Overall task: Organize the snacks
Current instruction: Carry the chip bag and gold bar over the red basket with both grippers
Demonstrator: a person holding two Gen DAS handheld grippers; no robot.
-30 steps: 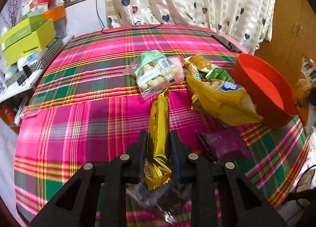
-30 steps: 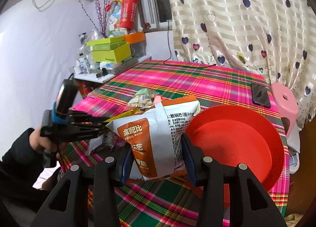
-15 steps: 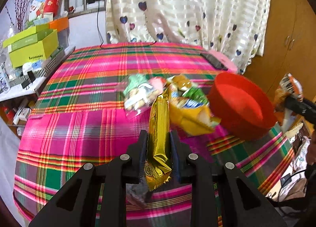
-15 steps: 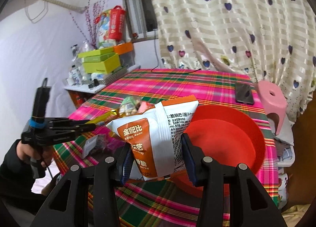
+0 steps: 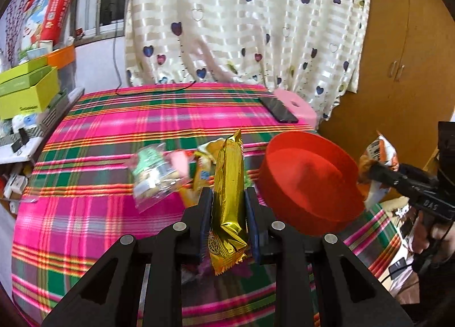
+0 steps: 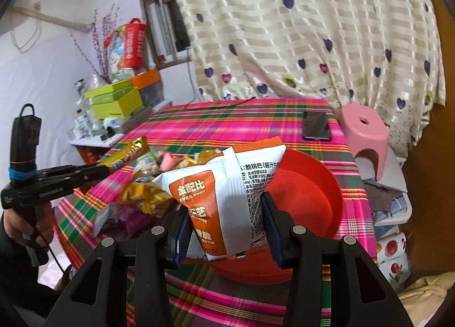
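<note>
The left hand-held gripper [image 5: 228,214] is clamped on a slim gold snack packet [image 5: 227,199], gripped near its lower end so the packet stands up between the pads. A second ago that packet hung low over the snack pile; now it is lifted clear of the cloth and has swung toward the red bowl [image 5: 310,182], whose rim sits just beside the packet's right edge in the left wrist view. The right hand-held gripper [image 6: 224,230] is clamped on an orange-and-white snack bag [image 6: 219,196], its pads pressing the bag's two sides, and the grip has not changed. That bag has drifted across so it now hangs at the bowl's near rim, partly covering the bowl's inside.

Beyond both, the loose snacks, among them a clear pouch of nuts [image 5: 156,176] and a yellow bag [image 6: 145,196], lie in a heap near the middle of the worktop [image 5: 113,133], left of the bowl. A dark phone [image 6: 317,125] rests near the far right corner.

Both carried snacks look nearly placed for dropping into the bowl; the heap is yet to be cleared, so the sorting seems at an early stage
</note>
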